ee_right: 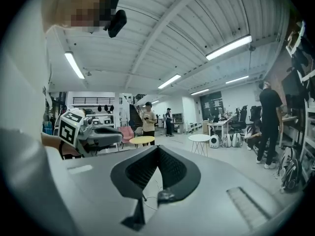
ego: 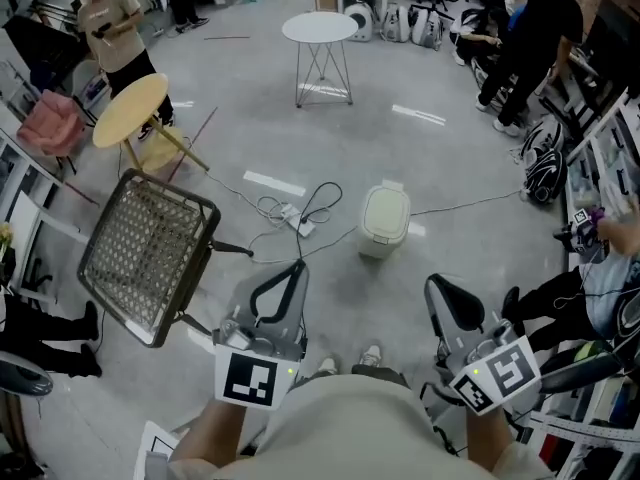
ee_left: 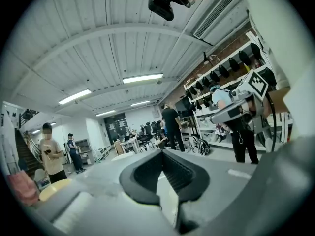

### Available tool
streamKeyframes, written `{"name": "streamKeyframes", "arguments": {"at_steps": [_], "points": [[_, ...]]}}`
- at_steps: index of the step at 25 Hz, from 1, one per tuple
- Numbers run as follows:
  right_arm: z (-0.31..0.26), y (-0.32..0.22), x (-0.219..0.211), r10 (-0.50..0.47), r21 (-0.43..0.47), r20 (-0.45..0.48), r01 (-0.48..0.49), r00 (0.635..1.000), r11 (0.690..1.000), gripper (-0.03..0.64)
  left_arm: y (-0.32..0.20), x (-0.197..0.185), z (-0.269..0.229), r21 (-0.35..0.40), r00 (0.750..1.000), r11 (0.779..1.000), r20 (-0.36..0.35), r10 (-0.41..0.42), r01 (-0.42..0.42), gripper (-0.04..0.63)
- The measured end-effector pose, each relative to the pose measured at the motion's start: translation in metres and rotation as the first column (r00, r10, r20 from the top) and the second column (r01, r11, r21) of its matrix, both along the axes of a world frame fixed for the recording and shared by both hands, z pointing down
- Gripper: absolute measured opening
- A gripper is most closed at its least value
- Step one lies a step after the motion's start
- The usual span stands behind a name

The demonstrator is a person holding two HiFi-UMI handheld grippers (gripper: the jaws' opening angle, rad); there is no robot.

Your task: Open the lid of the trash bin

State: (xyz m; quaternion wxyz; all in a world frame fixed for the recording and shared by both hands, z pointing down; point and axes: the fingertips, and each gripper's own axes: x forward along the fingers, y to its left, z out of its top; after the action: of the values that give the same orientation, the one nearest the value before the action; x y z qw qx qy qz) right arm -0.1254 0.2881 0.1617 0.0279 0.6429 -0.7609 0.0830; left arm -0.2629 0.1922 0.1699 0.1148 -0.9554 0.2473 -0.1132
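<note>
Left claw [ego: 288, 280] and right claw [ego: 440, 296] pinched together, empty; small cream plastic trash bin [ego: 384, 230] sits well ahead, so reaching its lid [ego: 386, 206] likely comes first.

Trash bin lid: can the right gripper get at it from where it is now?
Probably yes, with a step closer: only bare floor lies between the right gripper and the trash bin.
</note>
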Motion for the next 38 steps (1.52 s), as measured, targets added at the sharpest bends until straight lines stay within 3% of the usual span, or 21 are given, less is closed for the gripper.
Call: {"name": "streamKeyframes", "arguments": {"at_steps": [8,13,21,29,32,38], "points": [[0.012,-0.02,0.008,-0.059,-0.042,-0.005,0.059,0.998,0.997,0.003,-0.004,-0.007,0.009,-0.026,0.999,0.999,0.0,-0.045,0.045,0.002],[0.045,-0.041,0.042,-0.106,-0.085,0.005,0.106,0.994,0.991,0.003,-0.015,0.015,0.038,-0.076,0.995,0.992,0.018,-0.096,0.097,0.002],[0.084,-0.114,0.161,-0.213,-0.134,0.061,0.22,0.975,0.966,0.003,-0.092,0.12,0.079,-0.162,0.96,0.947,0.091,-0.266,0.278,0.002],[0.129,-0.185,0.258,-0.251,-0.206,0.165,0.282,0.954,0.937,0.003,-0.164,0.228,0.105,-0.163,0.943,0.942,0.212,-0.258,0.294,0.002],[0.156,-0.205,0.274,-0.285,-0.247,0.195,0.329,0.938,0.911,0.003,-0.182,0.251,0.124,-0.158,0.932,0.938,0.25,-0.263,0.307,0.002],[0.218,-0.247,0.296,-0.338,-0.339,0.237,0.403,0.911,0.85,0.003,-0.201,0.275,0.173,-0.229,0.904,0.906,0.329,-0.271,0.355,0.002]]}}
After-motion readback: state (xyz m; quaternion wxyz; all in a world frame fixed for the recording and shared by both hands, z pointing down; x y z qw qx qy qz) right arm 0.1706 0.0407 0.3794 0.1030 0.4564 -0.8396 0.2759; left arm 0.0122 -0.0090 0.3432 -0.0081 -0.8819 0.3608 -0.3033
